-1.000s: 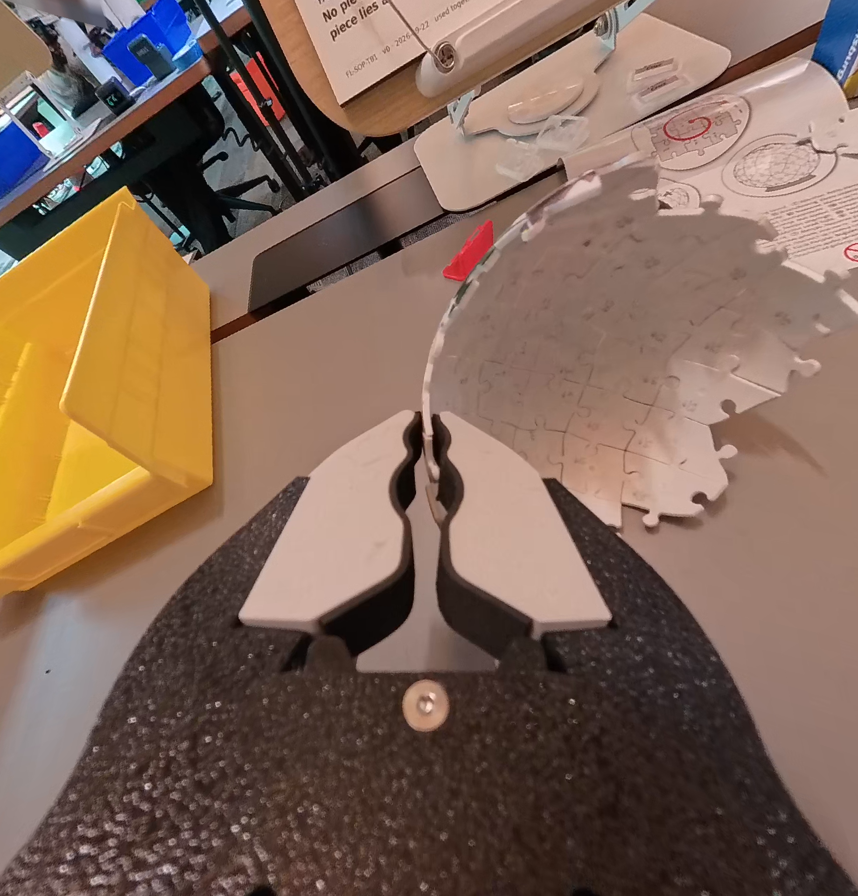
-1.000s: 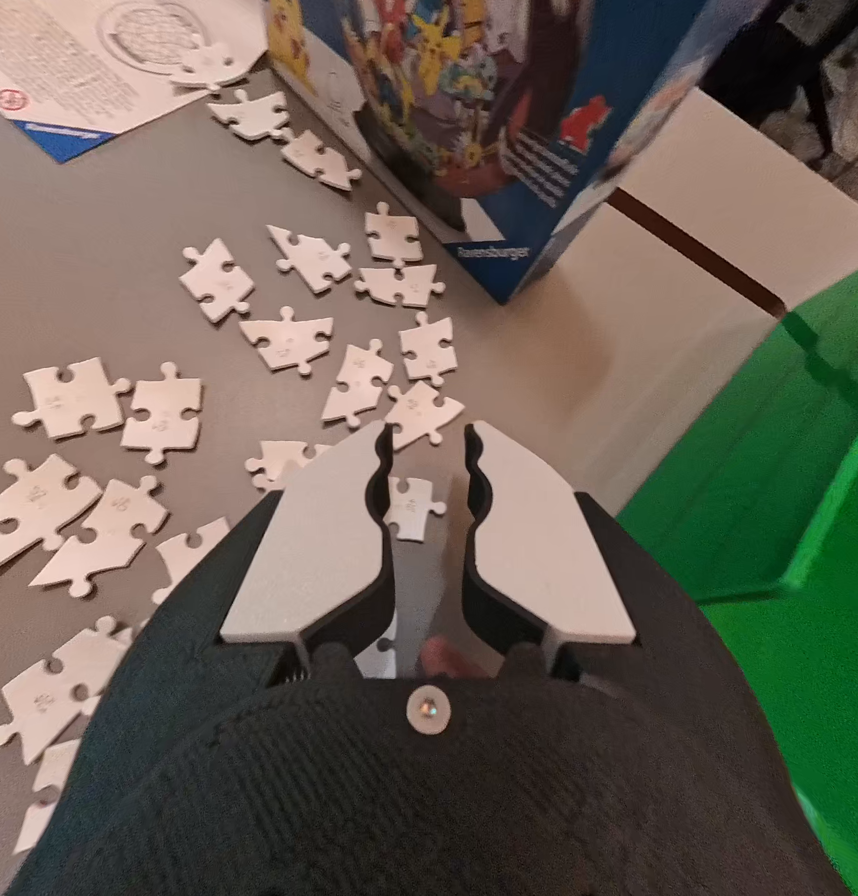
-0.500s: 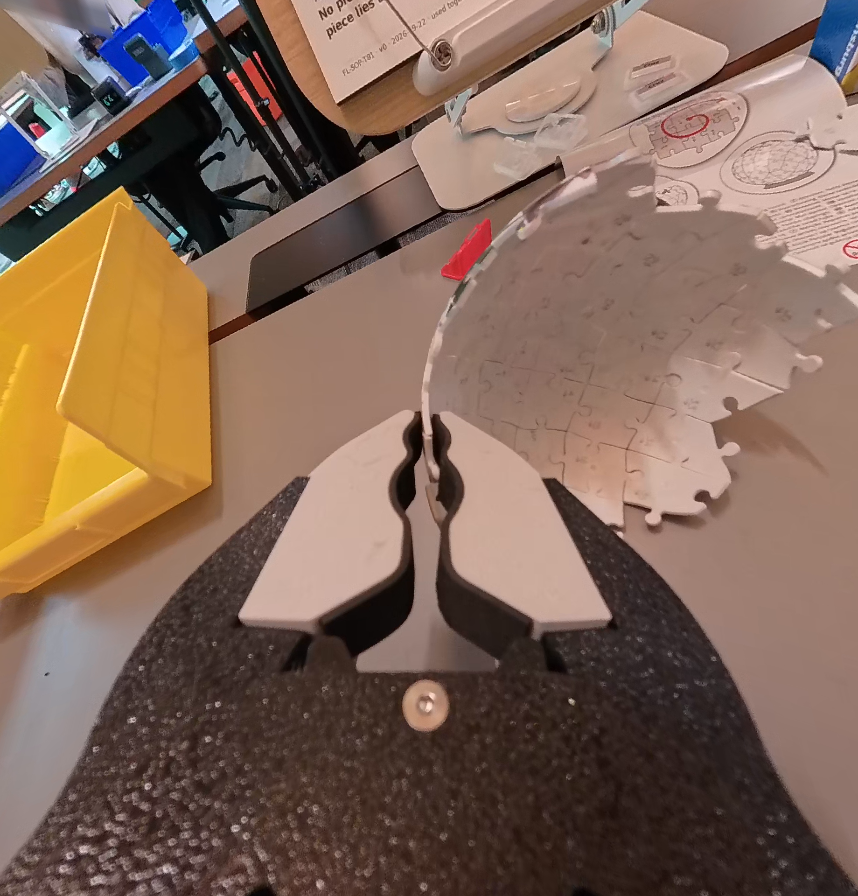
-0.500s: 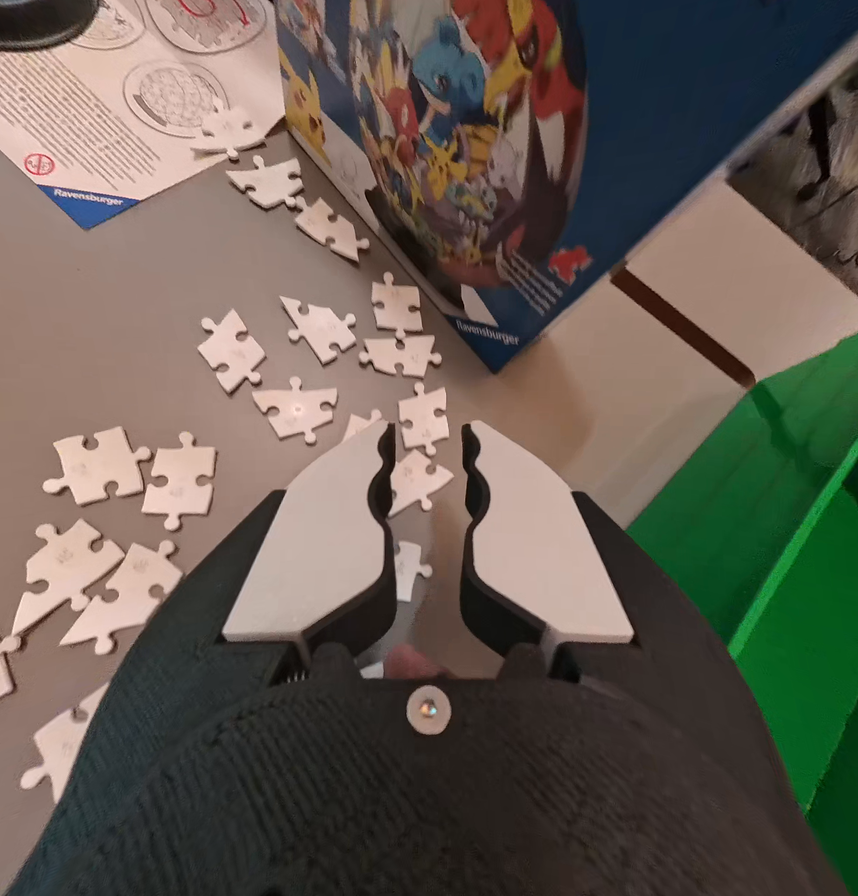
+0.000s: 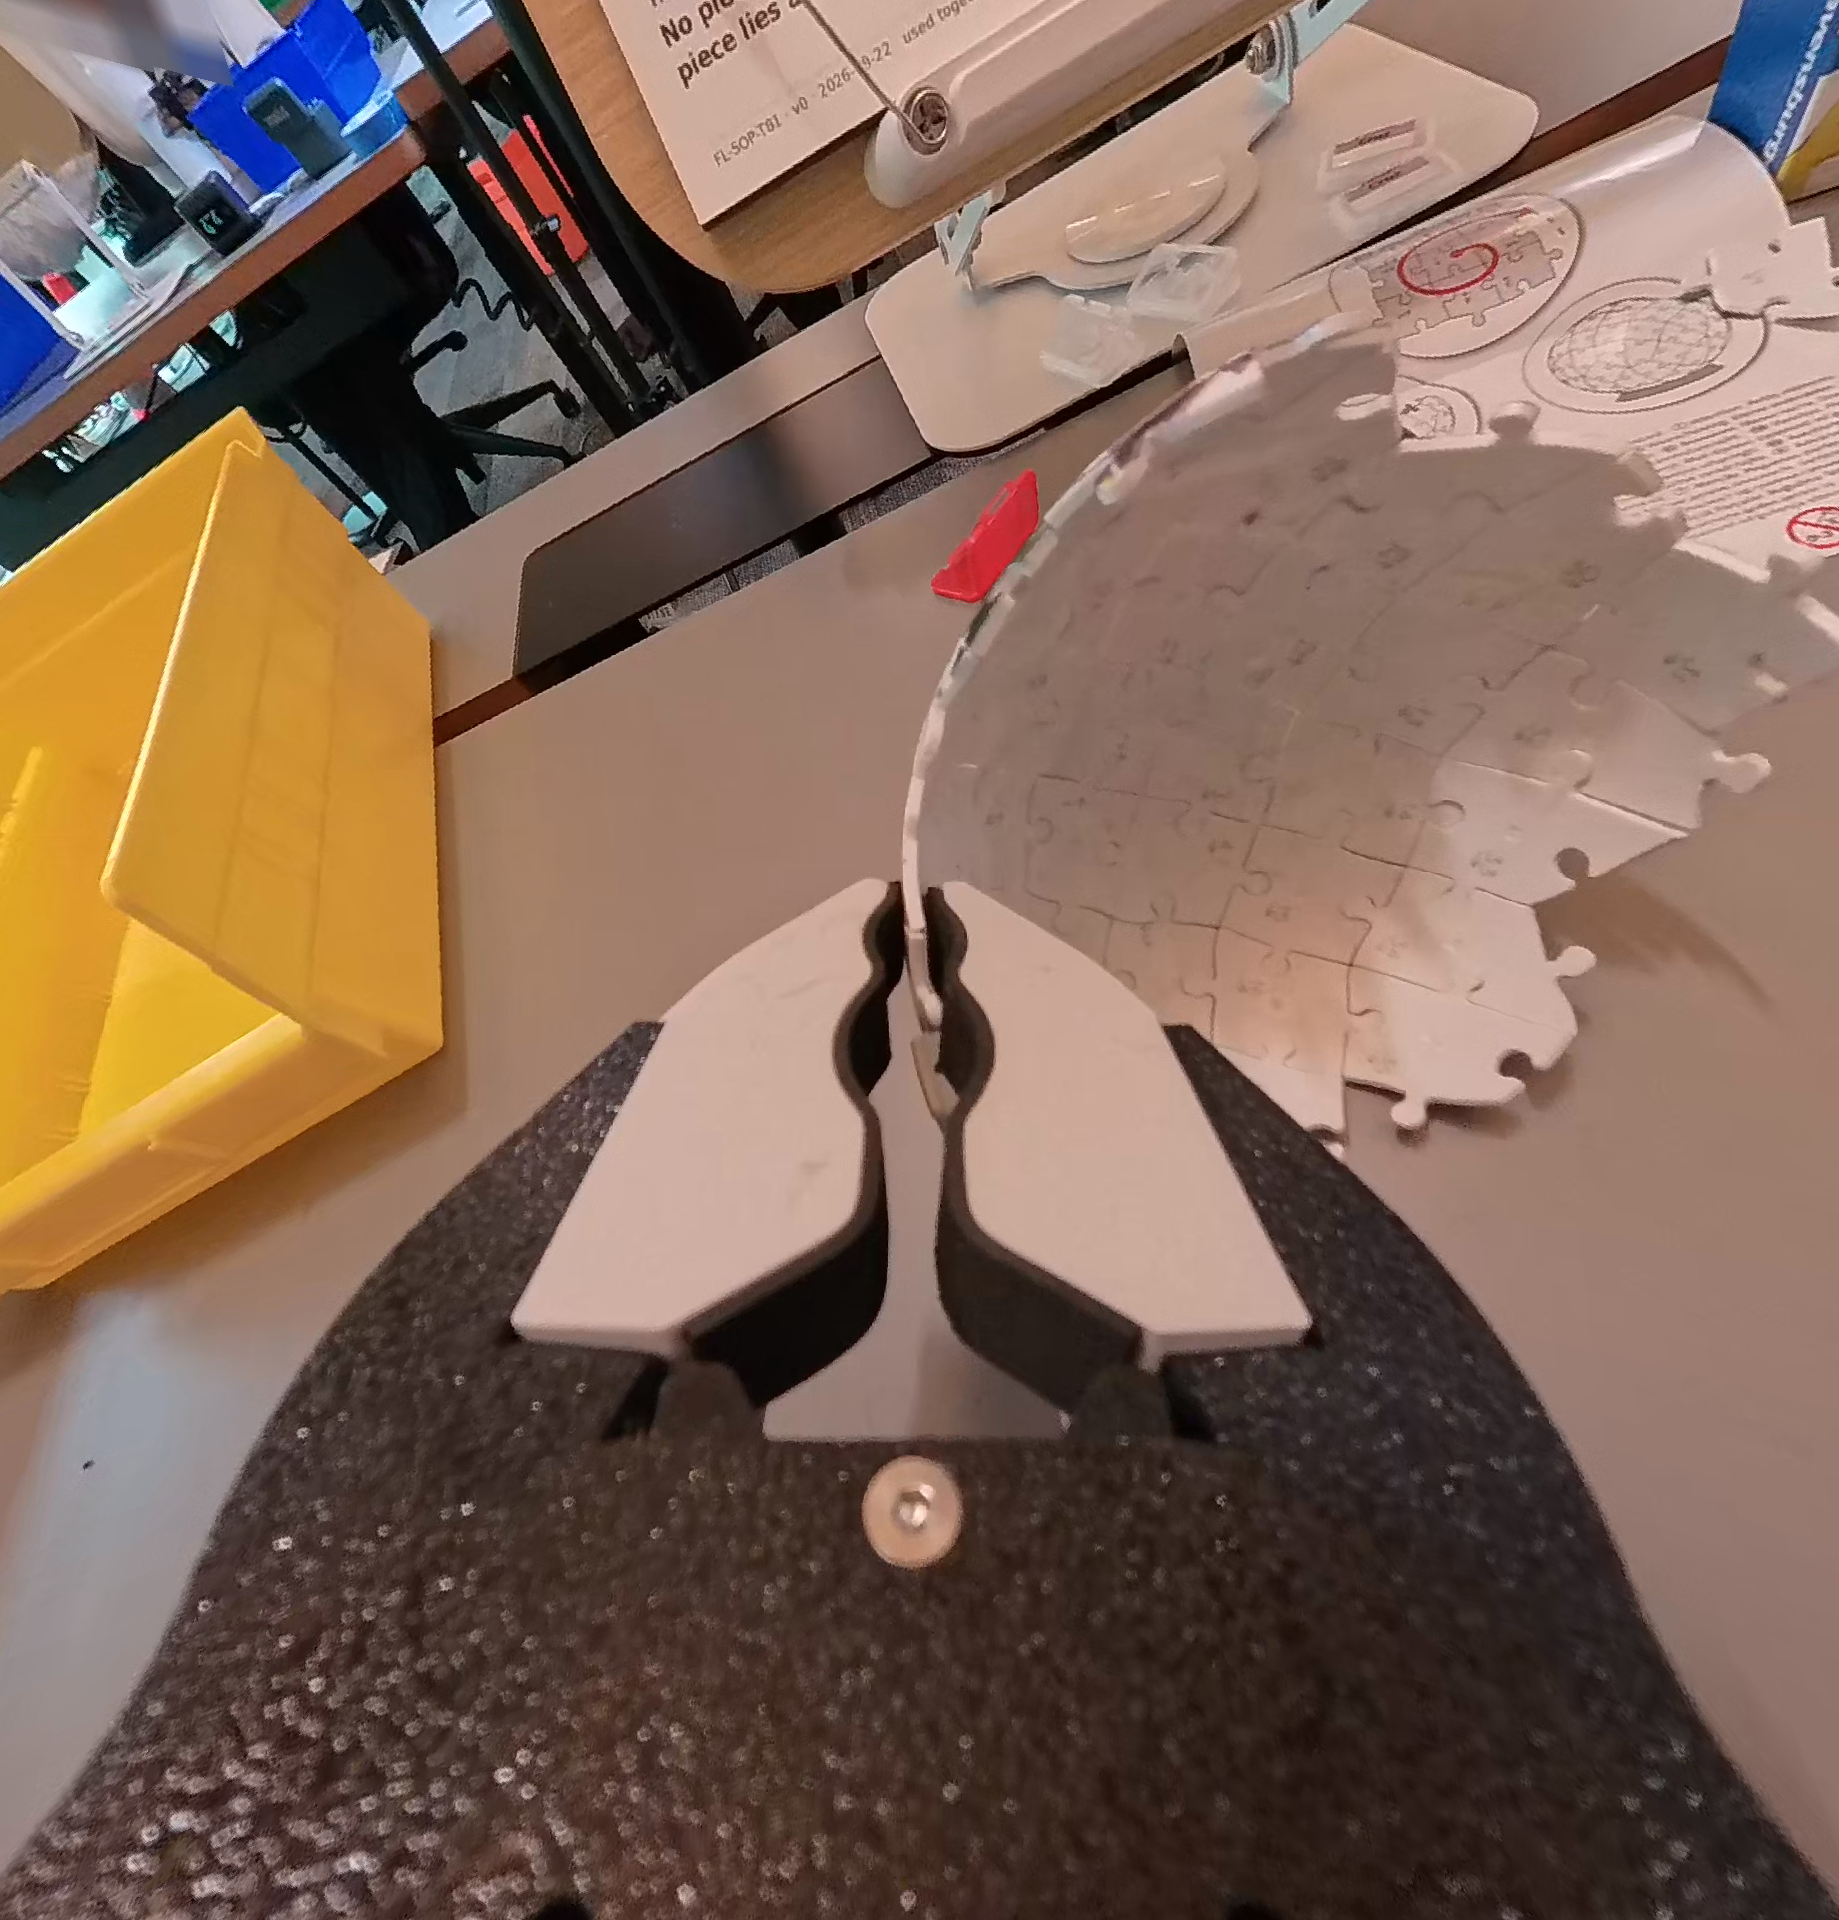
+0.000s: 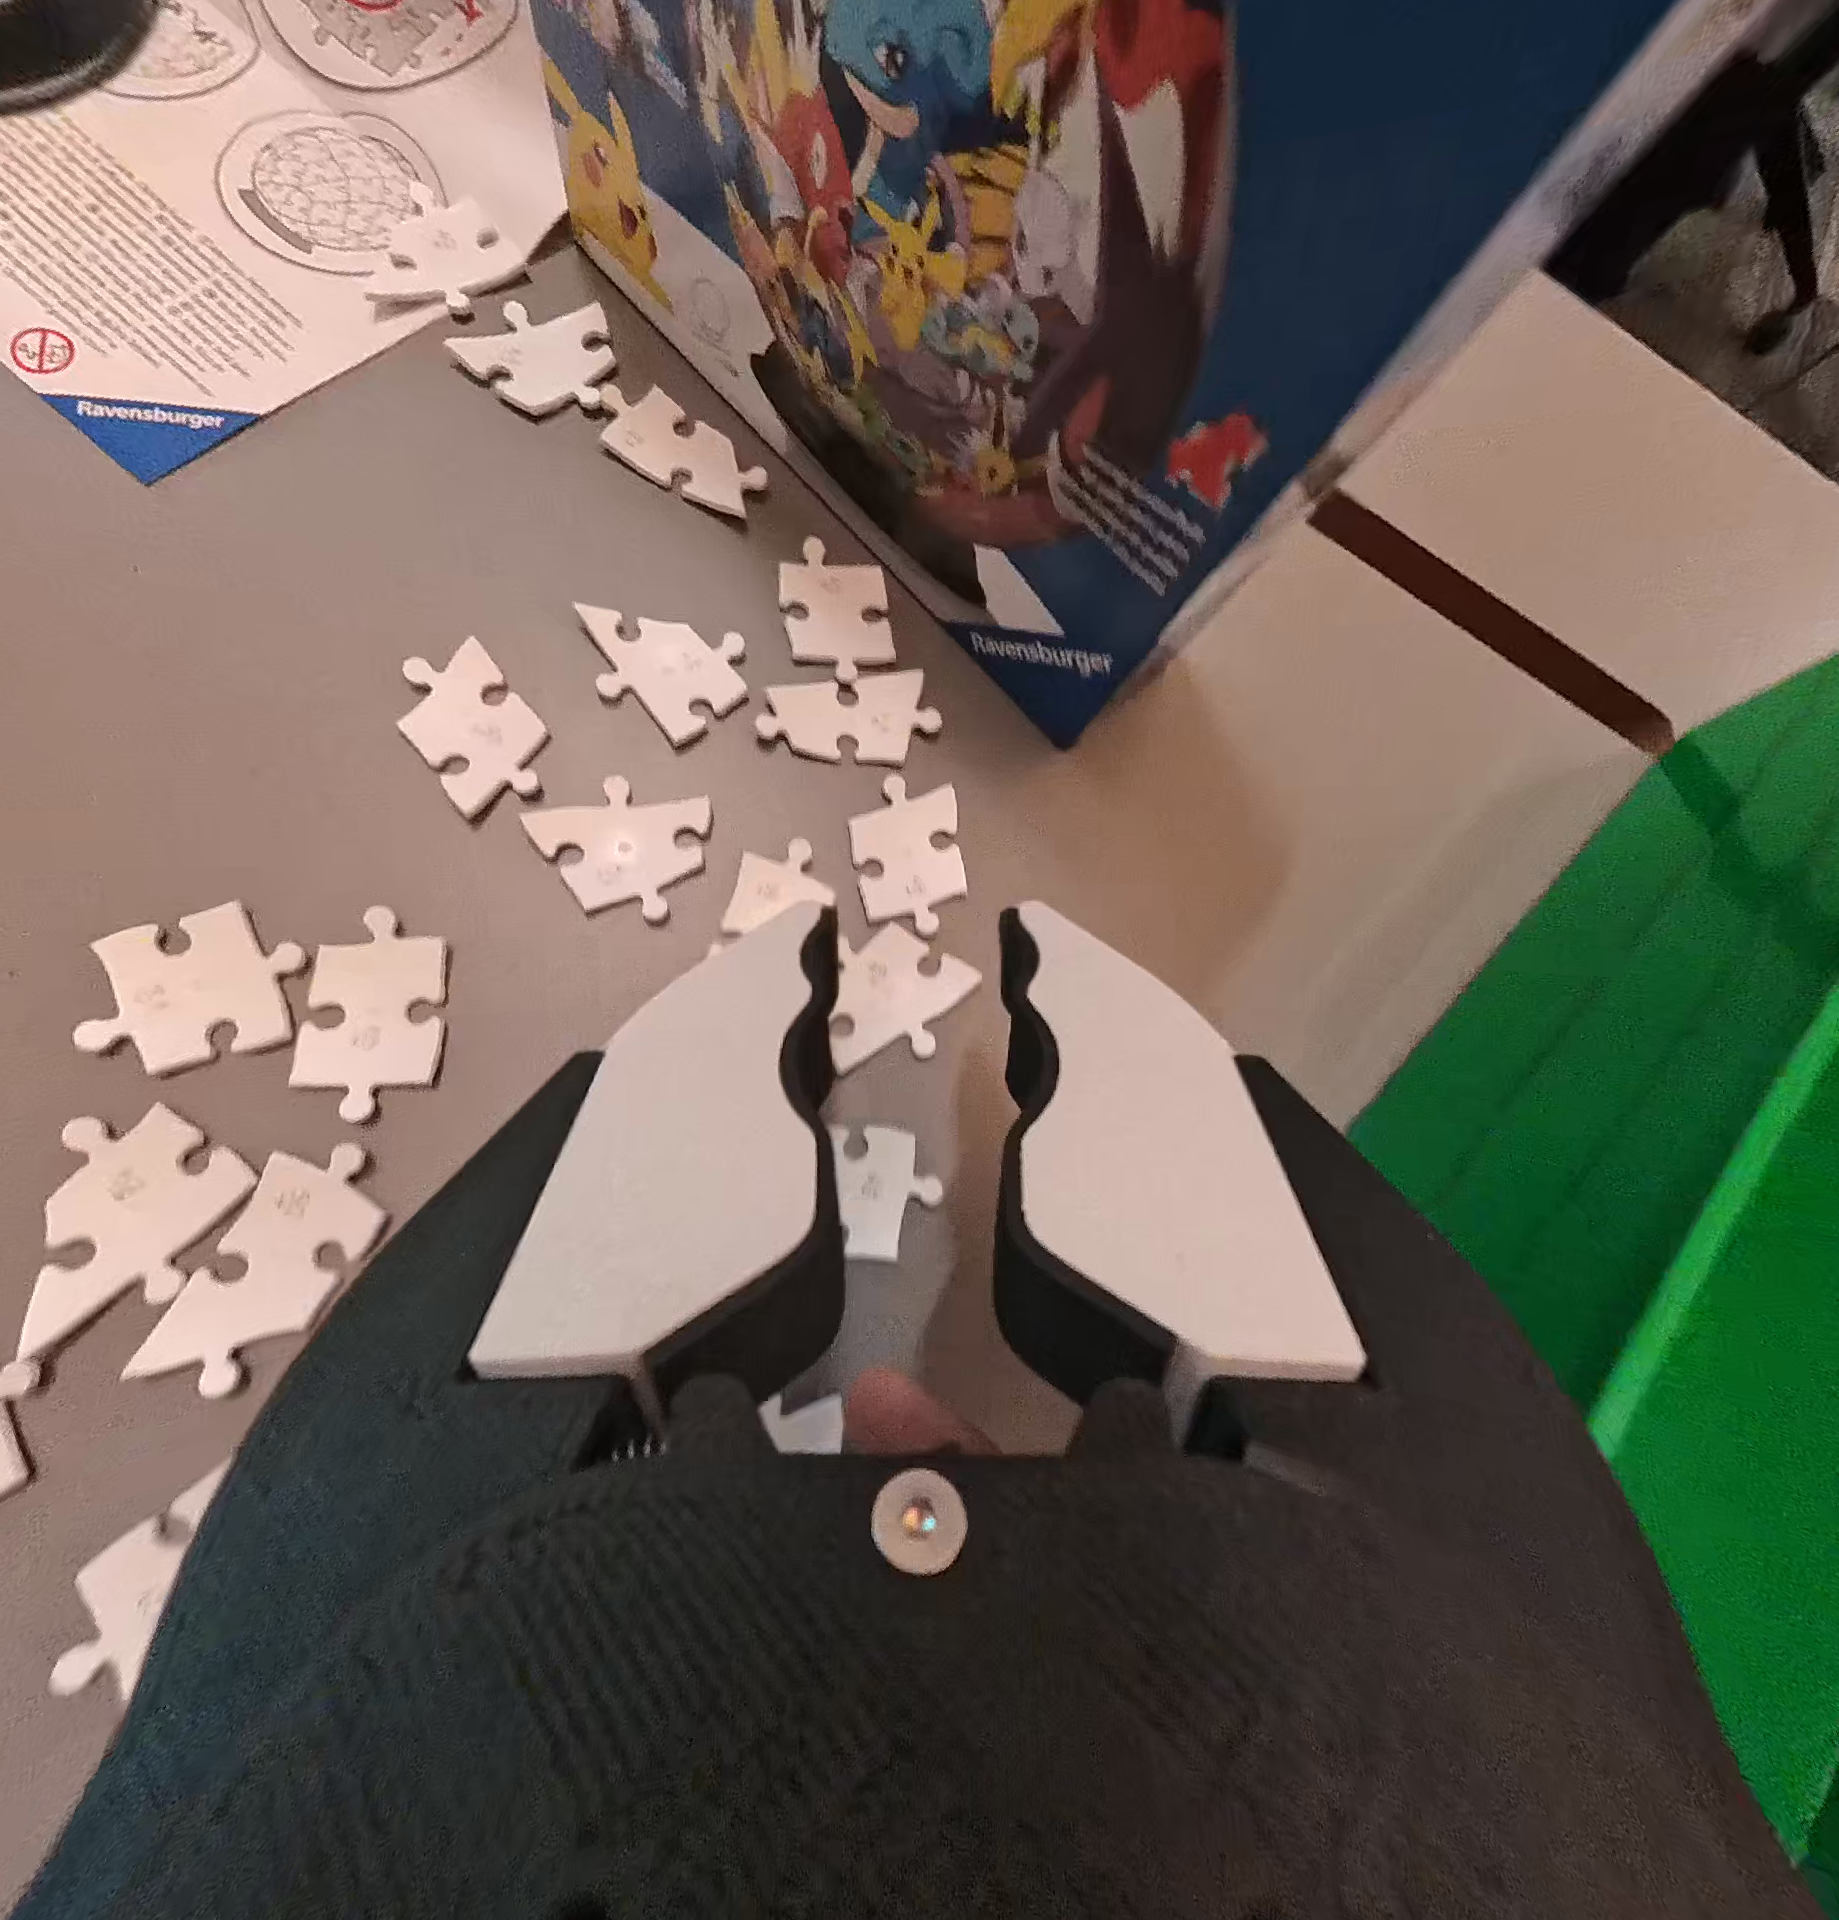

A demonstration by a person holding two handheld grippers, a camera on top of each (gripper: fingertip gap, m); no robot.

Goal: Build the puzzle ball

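In the left wrist view, my left gripper (image 5: 913, 914) is shut on the near rim of the half-built puzzle ball (image 5: 1310, 769), a curved white shell of joined pieces with its open side facing right, resting on the grey table. In the right wrist view, my right gripper (image 6: 913, 925) is open and empty above several loose white puzzle pieces (image 6: 614, 842) scattered on the table. One loose piece (image 6: 899, 992) lies just beyond the fingertips, and another piece (image 6: 873, 1184) shows between the fingers.
A yellow bin (image 5: 167, 831) stands left of the shell. A red wedge (image 5: 982, 540), an instruction sheet (image 5: 1621, 343) and a white stand base (image 5: 1154, 208) lie behind it. The blue puzzle box (image 6: 998, 312) stands past the loose pieces; a green bin (image 6: 1673, 1143) is at the right. Tip to tip, the grippers are about 45 cm apart.
My right gripper has drawn back towards me over the loose pieces and its jaws have opened a little wider. My left gripper still holds the shell, which has barely shifted.
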